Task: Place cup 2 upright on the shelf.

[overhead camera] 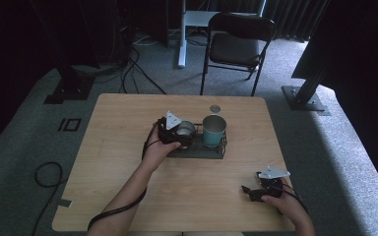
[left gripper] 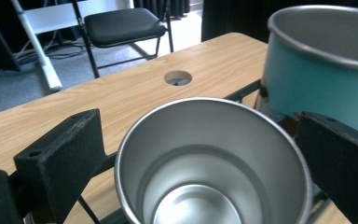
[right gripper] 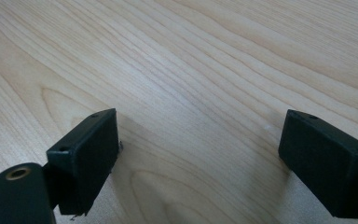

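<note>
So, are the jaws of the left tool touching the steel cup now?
Cannot tell. In the left gripper view the steel cup sits between the jaws of the left tool, but its rim hides the spots where they would meet.

Light wooden table (overhead camera: 128, 147) with round grommet hole (overhead camera: 215, 108), grey carpet floor (overhead camera: 39, 118), black folding chair (overhead camera: 236, 44) beyond far edge, white desk leg (overhead camera: 182, 34), dark curtains (overhead camera: 295, 14), loose floor cables (overhead camera: 138, 73)
</note>
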